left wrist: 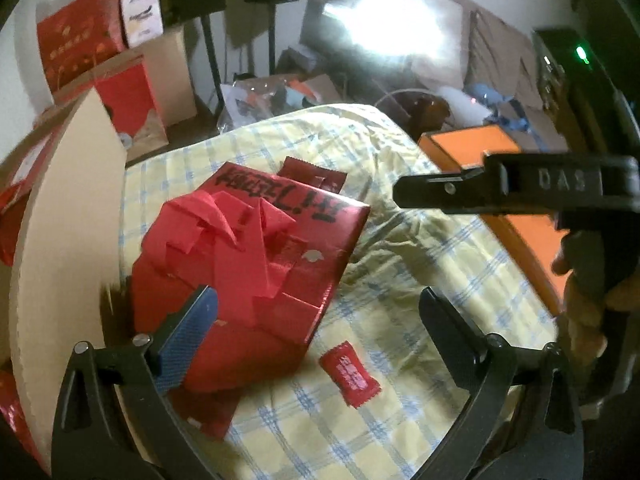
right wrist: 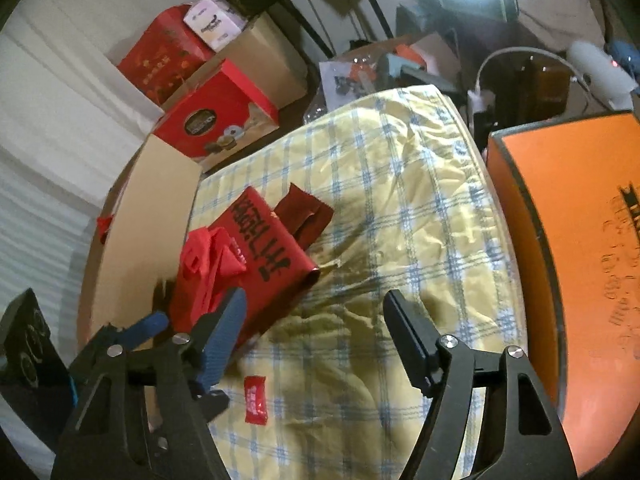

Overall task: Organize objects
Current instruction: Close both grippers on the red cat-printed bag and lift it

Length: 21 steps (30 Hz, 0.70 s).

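- Take the red box (left wrist: pixel 248 264) as your landmark: it lies on the checked cloth (left wrist: pixel 400 280), tipped against the cardboard flap (left wrist: pixel 68 240), its long axis running away from you.
- The small red packet (left wrist: pixel 350 378) lies flat on the cloth just on the near side of the box, its long axis roughly parallel to the box's.
- Your left gripper (left wrist: pixel 316 324) is spread wide and holds nothing; 1 finger sits against the box's near corner, so the packet lies low between the 2 fingers.
- Your right gripper (right wrist: pixel 316 332) is also spread and empty, hanging over the cloth with the packet (right wrist: pixel 255 399) below it.
- Judged from both views, the left looks nearer.
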Each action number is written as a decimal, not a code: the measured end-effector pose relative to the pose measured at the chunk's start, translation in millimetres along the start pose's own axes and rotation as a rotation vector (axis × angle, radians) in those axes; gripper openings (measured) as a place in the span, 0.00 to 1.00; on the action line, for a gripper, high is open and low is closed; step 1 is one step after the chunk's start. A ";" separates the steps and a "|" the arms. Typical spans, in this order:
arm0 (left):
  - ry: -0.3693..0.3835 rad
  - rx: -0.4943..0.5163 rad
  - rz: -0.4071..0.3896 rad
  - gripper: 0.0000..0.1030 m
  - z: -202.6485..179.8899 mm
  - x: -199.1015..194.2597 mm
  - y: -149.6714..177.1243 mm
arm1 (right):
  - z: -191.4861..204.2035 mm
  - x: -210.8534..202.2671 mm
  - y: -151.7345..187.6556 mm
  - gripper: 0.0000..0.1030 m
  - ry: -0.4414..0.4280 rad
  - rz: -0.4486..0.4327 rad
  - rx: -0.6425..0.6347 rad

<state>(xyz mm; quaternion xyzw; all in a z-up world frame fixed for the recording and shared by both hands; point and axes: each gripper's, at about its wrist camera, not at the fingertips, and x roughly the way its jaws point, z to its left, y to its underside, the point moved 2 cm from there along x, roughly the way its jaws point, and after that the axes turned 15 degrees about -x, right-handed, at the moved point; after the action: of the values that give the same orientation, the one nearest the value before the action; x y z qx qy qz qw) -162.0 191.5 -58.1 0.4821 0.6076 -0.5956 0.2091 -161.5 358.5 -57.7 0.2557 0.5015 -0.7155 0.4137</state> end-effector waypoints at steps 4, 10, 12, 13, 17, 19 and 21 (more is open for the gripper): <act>-0.024 0.038 0.014 0.93 -4.8 11.1 2.8 | -2.7 12.1 -5.6 0.64 -0.045 0.006 0.017; -0.035 0.021 0.026 0.87 0.8 24.1 3.0 | -0.7 32.1 -13.3 0.62 -0.066 0.022 0.009; -0.040 0.025 0.022 0.86 1.9 24.8 4.0 | 0.5 38.8 -13.4 0.61 -0.073 0.025 0.007; -0.043 0.026 0.022 0.86 2.3 25.2 4.2 | 1.1 42.3 -13.5 0.60 -0.079 0.027 0.006; -0.051 0.028 0.022 0.86 4.5 28.1 4.9 | 1.1 54.1 -12.8 0.51 -0.099 0.042 0.019; -0.054 0.029 0.022 0.86 5.3 28.8 4.5 | 1.4 57.2 -11.5 0.40 -0.133 0.051 0.027; -0.062 0.034 0.016 0.86 5.7 28.6 4.1 | 4.0 56.4 -10.8 0.40 -0.139 0.053 0.017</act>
<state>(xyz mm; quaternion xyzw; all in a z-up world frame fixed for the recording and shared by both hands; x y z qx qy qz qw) -173.3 195.2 -85.2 0.4717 0.5867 -0.6189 0.2242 -200.2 337.5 -94.8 0.2221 0.4583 -0.7246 0.4643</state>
